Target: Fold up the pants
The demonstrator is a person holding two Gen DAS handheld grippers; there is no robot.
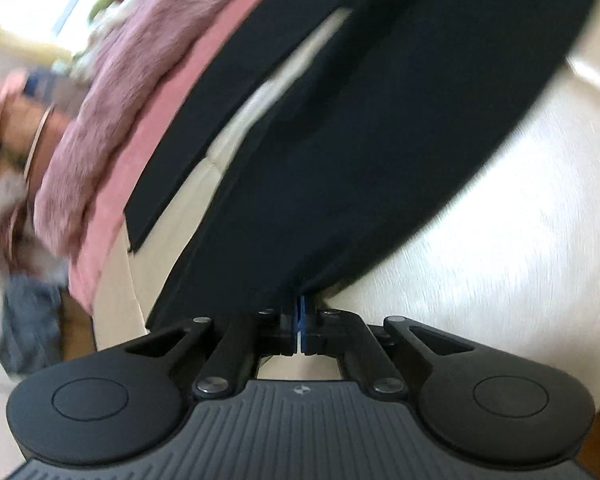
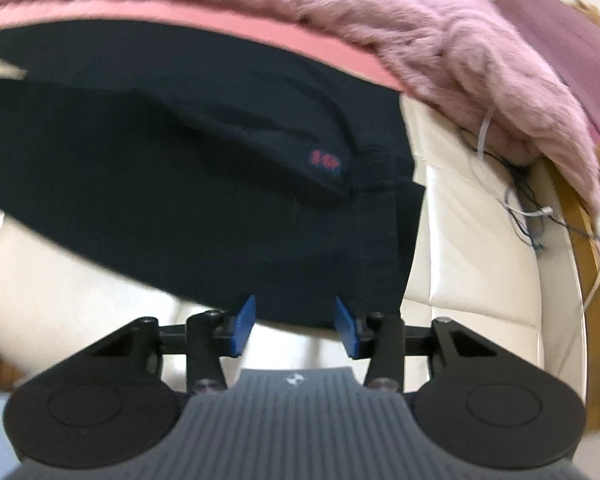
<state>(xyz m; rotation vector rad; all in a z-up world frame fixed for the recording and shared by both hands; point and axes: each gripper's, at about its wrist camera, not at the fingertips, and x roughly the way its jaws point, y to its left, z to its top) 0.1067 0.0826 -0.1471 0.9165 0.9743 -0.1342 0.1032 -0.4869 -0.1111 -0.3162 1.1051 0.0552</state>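
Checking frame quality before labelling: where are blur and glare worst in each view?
Left wrist view: left edge heavily motion-smeared, glare on the cream cushion, pants fairly crisp. Right wrist view: mild blur overall, red mark unreadable, fisheye bending the pink fleece.

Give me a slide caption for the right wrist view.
Right gripper open at the waist edge of the dark pants on a cream sofa, pink furry blanket behind.

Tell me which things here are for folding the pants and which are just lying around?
For the job:
- black pants
- left gripper, shut on the pants' edge
- right gripper, open at the pants' edge

Just lying about:
- pink fluffy blanket
- tangled cords
- cream couch underneath
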